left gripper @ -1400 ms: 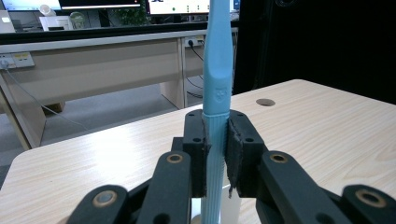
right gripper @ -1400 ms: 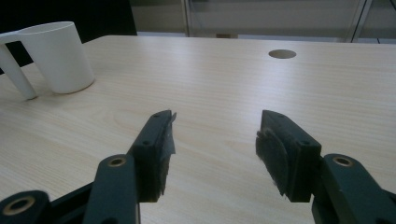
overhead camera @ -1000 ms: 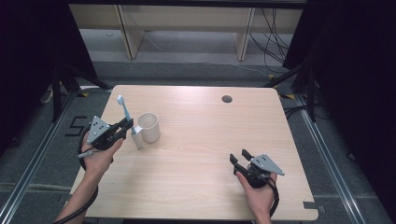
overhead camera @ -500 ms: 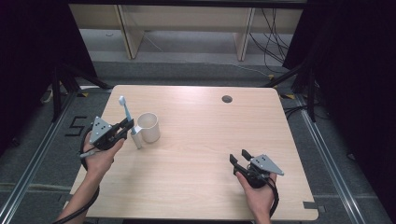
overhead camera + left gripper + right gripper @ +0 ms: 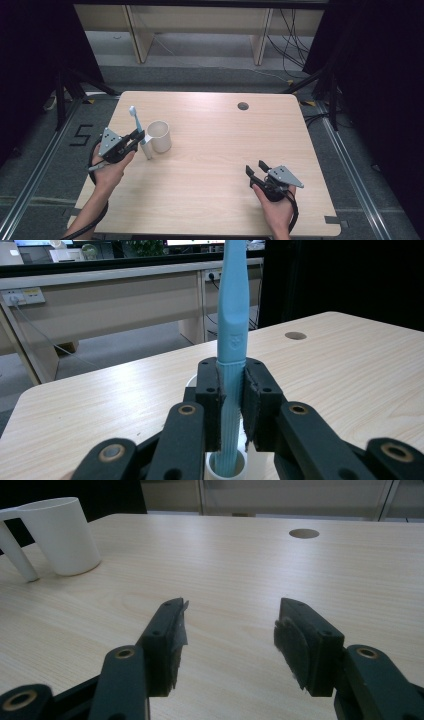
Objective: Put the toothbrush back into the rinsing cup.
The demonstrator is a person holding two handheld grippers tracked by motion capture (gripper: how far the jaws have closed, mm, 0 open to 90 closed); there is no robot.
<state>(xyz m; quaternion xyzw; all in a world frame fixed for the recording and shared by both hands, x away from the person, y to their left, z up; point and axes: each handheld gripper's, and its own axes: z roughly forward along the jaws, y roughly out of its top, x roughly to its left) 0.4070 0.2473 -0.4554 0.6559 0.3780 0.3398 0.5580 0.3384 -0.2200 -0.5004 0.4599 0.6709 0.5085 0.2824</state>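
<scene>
A light blue toothbrush (image 5: 133, 119) (image 5: 234, 315) stands upright with my left gripper (image 5: 140, 137) (image 5: 231, 390) shut on its ribbed handle. Its lower end reaches into the mouth of a small white tube (image 5: 226, 471) (image 5: 148, 151) fixed to the side of a white cup (image 5: 159, 136) (image 5: 62, 535). The cup stands on the left part of the wooden table (image 5: 225, 145). My right gripper (image 5: 255, 168) (image 5: 230, 635) rests open near the front right of the table, its pads apart with nothing between them, pointing toward the cup.
A round cable hole (image 5: 243, 106) (image 5: 303, 533) sits near the table's far edge. Beyond the table are a wooden bench and cables on the floor. Bare tabletop lies between the two grippers.
My left gripper has shifted slightly with the toothbrush, which stands a little lower beside the cup. The right gripper has not moved.
</scene>
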